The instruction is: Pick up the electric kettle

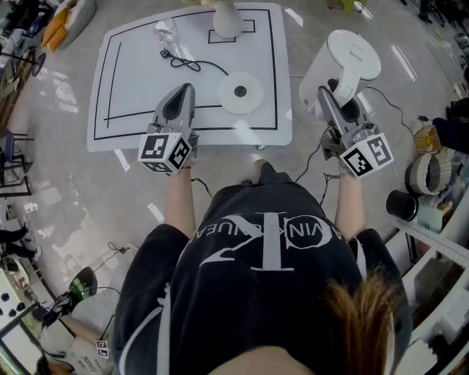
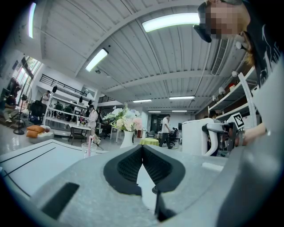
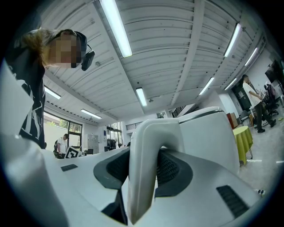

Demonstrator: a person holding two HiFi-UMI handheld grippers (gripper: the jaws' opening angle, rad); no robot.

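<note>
A: Well, what do we have around us?

B: Ahead of us the white surface (image 1: 132, 88) carries a round base (image 1: 240, 93) with a black cord (image 1: 187, 62) running from it. A vase (image 1: 226, 20) stands at the far edge, with a glass (image 1: 167, 31) near it. None of these lies between our tongs and the kettle.

A: And how does the electric kettle (image 1: 341, 62) stand?

B: Upright, its long axis up and down, lid on top, the handle (image 3: 144, 150) turned back toward us. It is past the surface's right edge, over the floor (image 1: 58, 183), well apart from the round base.

A: Where is it against our tongs?

B: Our right tongs (image 1: 327, 99) are clamped on the handle, one pad on each side, with the white body just beyond them. Our left tongs (image 2: 142, 148) are pressed together with nothing between them, above the near edge of the surface. They are well apart from the kettle, which shows off to their right.
</note>
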